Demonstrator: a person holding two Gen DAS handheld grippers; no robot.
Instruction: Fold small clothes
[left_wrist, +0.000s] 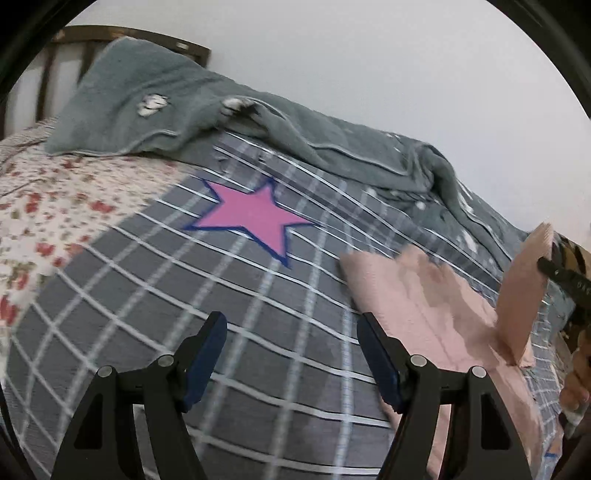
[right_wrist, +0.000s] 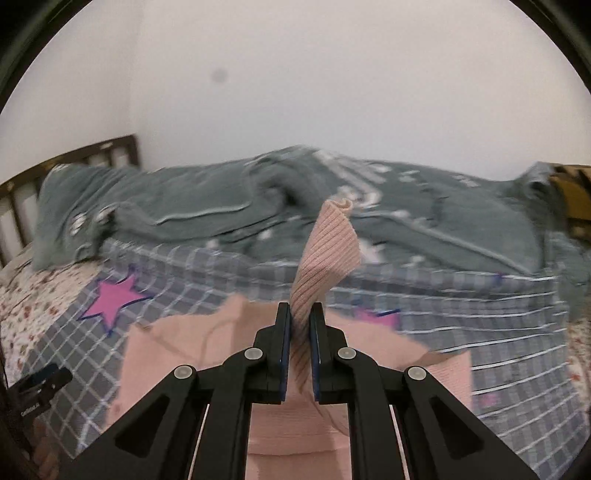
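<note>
Garment, pink, ribbed; cuff pinched in right jaws; left jaws wide, empty

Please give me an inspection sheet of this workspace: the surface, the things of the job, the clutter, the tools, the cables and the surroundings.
Surface: grey checked sheet with pink stars, spread over a floral bedcover.
Job's things: pink ribbed garment lying on the checked sheet, one ribbed end lifted.
Clutter: rumpled grey-green blanket along the far side of the bed.
Grippers: left tool open, empty, above the sheet beside the garment; right tool shut on the garment's lifted end.
Cables: nothing seen.
Surroundings: dark wooden headboard, plain white wall.
</note>
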